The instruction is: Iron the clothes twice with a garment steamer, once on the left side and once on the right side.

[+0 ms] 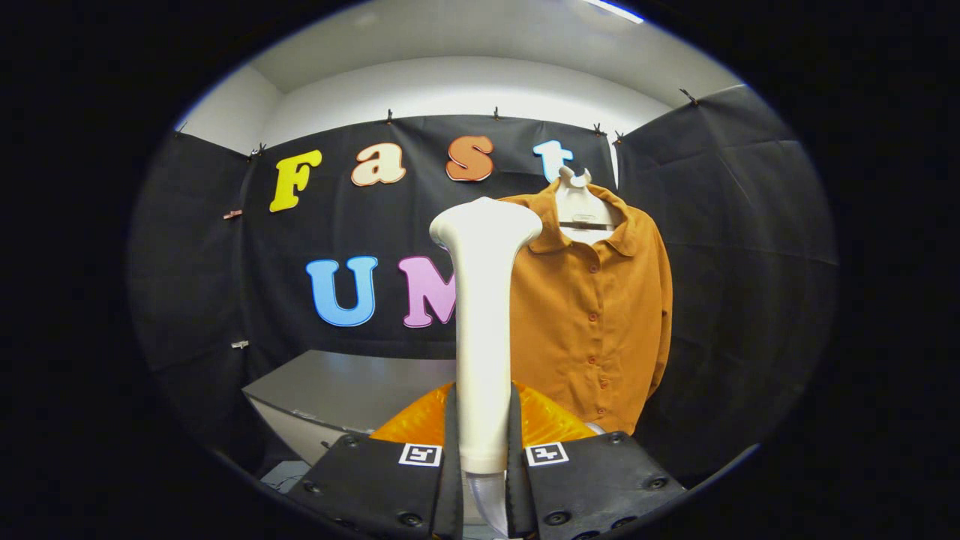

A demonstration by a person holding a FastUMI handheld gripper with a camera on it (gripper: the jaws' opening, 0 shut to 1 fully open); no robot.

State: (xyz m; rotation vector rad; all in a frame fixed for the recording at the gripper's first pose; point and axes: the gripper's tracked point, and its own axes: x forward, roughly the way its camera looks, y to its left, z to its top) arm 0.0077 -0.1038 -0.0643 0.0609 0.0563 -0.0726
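Tongs (pixel 484 450) pinching the upright garment steamer (pixel 484 300) by its handle, its head near the hanging orange shirt (pixel 592 315) beyond the tabletop (pixel 337 382); approach stage, next requiring contact with one side.

White plastic garment steamer (pixel 484 330) upright between gripper (pixel 482 450) fingers, both pressing its handle. Orange buttoned shirt (pixel 592 315) on white hanger (pixel 576 202) behind steamer, to right. Grey table (pixel 337 390) beyond fingers, left of shirt.
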